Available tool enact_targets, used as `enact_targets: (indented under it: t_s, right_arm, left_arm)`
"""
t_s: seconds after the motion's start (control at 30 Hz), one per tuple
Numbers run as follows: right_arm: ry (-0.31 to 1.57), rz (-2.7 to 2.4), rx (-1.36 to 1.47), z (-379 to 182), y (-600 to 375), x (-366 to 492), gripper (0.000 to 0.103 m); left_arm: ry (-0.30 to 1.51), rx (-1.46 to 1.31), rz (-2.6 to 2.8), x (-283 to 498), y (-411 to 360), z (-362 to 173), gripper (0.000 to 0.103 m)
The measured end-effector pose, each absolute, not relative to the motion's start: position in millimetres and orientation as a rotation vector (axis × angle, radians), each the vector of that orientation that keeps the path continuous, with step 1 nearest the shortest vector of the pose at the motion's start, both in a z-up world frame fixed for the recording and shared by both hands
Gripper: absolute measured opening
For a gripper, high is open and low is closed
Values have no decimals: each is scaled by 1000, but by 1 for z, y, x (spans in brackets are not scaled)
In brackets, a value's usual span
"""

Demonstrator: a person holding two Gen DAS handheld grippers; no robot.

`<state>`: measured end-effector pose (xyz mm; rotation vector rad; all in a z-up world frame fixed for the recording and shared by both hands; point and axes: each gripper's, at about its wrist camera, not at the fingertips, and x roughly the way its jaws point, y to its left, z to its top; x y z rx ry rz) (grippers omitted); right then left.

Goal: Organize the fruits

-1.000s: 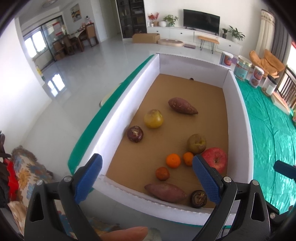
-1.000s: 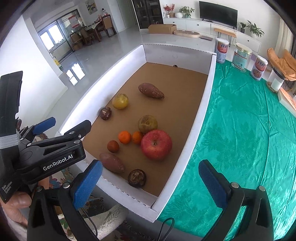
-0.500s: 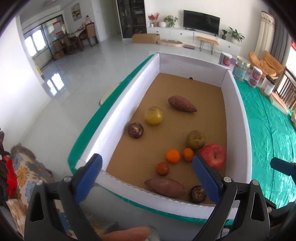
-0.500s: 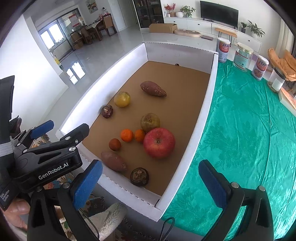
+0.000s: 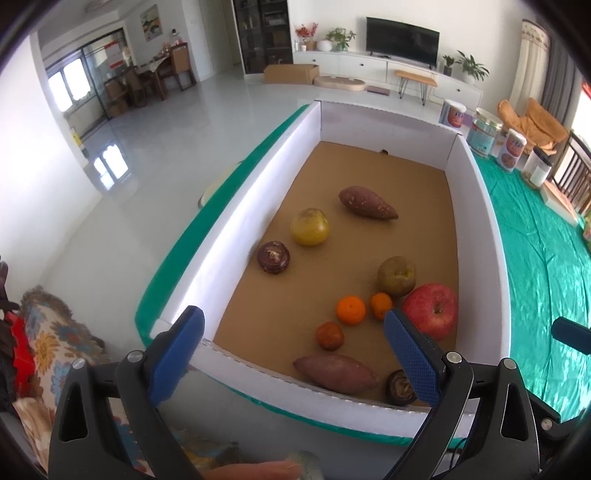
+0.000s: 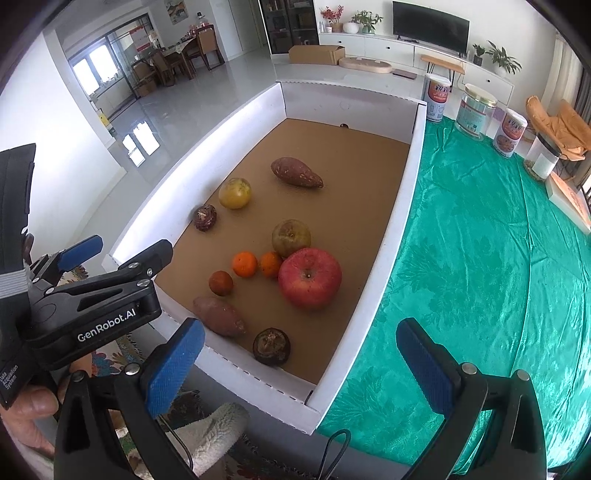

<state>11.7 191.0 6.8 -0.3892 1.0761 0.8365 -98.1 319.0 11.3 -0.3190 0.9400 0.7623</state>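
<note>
Fruit lies loose on the brown floor of a white-walled cardboard box (image 6: 397, 206), most of it toward the near end. A big red apple (image 6: 309, 277) sits near the right wall, touching a brownish-green pear (image 6: 291, 237) behind it. Just left of the apple are two small oranges (image 6: 244, 264), side by side, and a darker small orange-brown fruit (image 6: 221, 283) a little nearer. A sweet potato (image 6: 218, 316) lies along the near wall with a dark round mangosteen-like fruit (image 6: 271, 346) just to its right. Farther back, a yellow round fruit (image 6: 235, 192) sits beside a second dark round fruit (image 6: 205, 218) near the left wall, and a second sweet potato (image 6: 296, 172) lies alone mid-box. The box rests on a green tablecloth (image 6: 480, 258); three tins (image 6: 476, 112) stand on the cloth past the far right corner. The left gripper (image 5: 293, 352) hovers over the near wall, fingers spread wide, nothing between them. The right gripper (image 6: 301, 365) hovers over the near right corner, also spread wide and holding nothing. A TV (image 6: 430, 22) stands in the background.
</note>
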Motion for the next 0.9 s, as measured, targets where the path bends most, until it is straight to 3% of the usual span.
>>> enact_targets:
  t_s: [0.9]
  right_arm:
    - [1061, 800, -432, 4, 193, 16, 103]
  left_arm:
    - [939, -277, 758, -93, 316, 9, 99]
